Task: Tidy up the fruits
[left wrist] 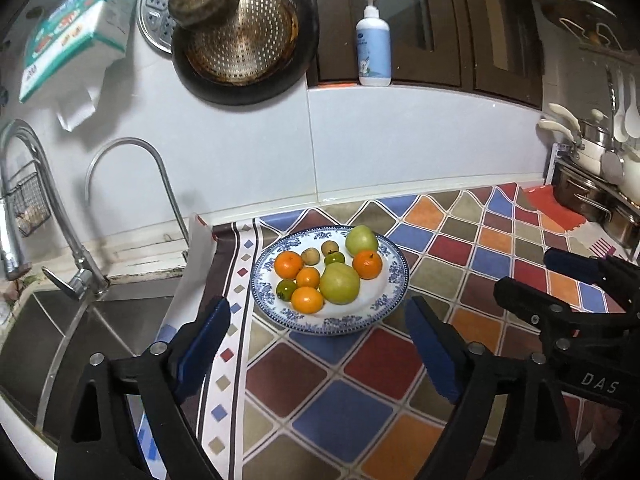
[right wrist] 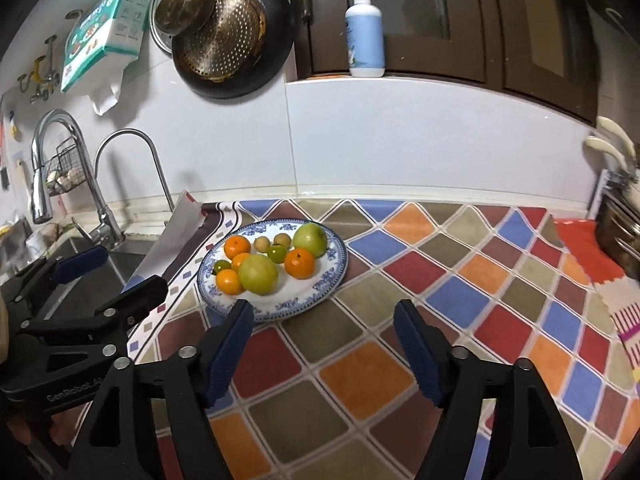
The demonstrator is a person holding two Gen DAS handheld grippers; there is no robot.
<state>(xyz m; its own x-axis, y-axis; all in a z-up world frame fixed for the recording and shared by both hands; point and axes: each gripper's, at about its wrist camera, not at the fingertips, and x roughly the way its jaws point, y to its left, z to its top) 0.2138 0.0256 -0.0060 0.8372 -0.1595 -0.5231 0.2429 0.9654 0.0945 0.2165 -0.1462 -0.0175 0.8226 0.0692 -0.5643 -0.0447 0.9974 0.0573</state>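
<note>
In the left wrist view, the black right tool (left wrist: 532, 276) was cut off by the right edge — its far finger mostly out of sight. The stacked steel pots (left wrist: 600, 200) ran past that edge too. The small green tangerine (left wrist: 286, 290) sat partly hidden behind an orange tangerine (left wrist: 307, 299). The pump bottle's (right wrist: 365, 30) label print was too small to read — likewise the teal tissue pack's (right wrist: 105, 32).

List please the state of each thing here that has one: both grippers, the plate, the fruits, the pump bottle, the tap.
left gripper: open, empty, short of the plate
right gripper: open, empty
plate: flat on the patterned mat, loaded
fruits: all on the plate, none gripped
pump bottle: upright on the ledge
tap: no water seen running
</note>
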